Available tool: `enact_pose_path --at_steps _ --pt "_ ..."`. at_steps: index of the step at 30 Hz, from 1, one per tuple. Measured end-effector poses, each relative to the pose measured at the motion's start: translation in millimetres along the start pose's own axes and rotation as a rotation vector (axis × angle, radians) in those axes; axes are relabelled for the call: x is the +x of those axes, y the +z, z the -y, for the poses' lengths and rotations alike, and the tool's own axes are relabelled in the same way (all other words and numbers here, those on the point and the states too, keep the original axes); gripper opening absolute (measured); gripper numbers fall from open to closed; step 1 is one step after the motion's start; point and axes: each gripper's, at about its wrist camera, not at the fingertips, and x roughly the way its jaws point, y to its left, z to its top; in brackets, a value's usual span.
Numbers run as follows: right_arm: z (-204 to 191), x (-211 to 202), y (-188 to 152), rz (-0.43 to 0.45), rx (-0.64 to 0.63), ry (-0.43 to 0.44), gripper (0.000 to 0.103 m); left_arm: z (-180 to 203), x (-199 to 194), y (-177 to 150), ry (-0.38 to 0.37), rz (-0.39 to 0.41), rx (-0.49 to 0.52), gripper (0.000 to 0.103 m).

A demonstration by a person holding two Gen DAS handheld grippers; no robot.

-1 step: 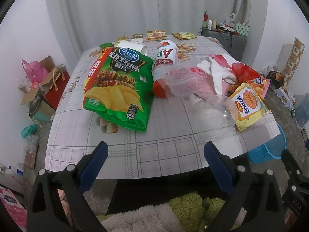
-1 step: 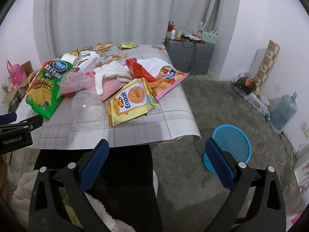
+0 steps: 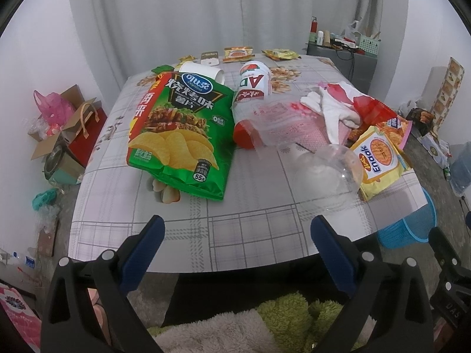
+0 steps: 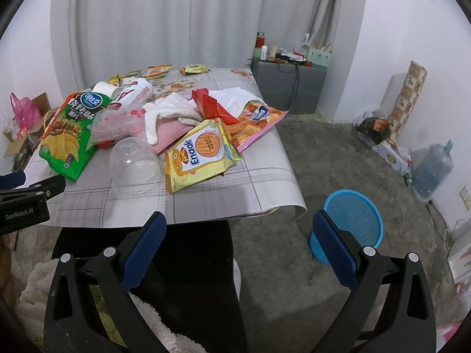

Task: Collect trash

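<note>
Trash litters the table: a green chip bag, a red-and-white bottle lying flat, a clear plastic bag, a clear dome lid, a yellow Enaak packet and a red wrapper. My left gripper hovers open and empty over the table's near edge. My right gripper is open and empty off the table's near right corner, with the Enaak packet ahead to its left. A blue waste basket stands on the floor to its right.
A white cloth and an orange snack bag lie on the table's right side; small packets and a paper cup sit at the far end. Boxes and bags crowd the floor left. A grey cabinet stands behind.
</note>
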Motion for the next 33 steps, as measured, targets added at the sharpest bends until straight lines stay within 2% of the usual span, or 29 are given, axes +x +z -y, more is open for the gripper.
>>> enact_pose_path --at_steps 13,21,24,27,29,32,33 --pt "-5 -3 -2 -0.002 0.008 -0.001 0.095 -2 0 -1 -0.002 0.003 -0.008 0.097" --pt "6 2 4 0.032 0.044 -0.011 0.095 -7 -6 5 -0.042 0.088 -0.006 0.097" --pt "10 4 7 0.062 0.068 0.003 0.095 -8 -3 13 -0.066 0.087 0.025 0.097" --pt "15 7 12 0.081 0.068 0.051 0.095 -13 -1 17 -0.155 0.107 0.033 0.097" --pt "18 9 15 0.090 0.066 0.031 0.095 -19 -5 16 -0.274 0.169 0.018 0.097" --pt "23 15 20 0.095 0.085 0.017 0.095 -23 -4 15 -0.431 0.199 0.018 0.097" --pt "25 17 21 0.092 0.096 0.018 0.095 -22 -3 15 -0.462 0.202 0.021 0.097"
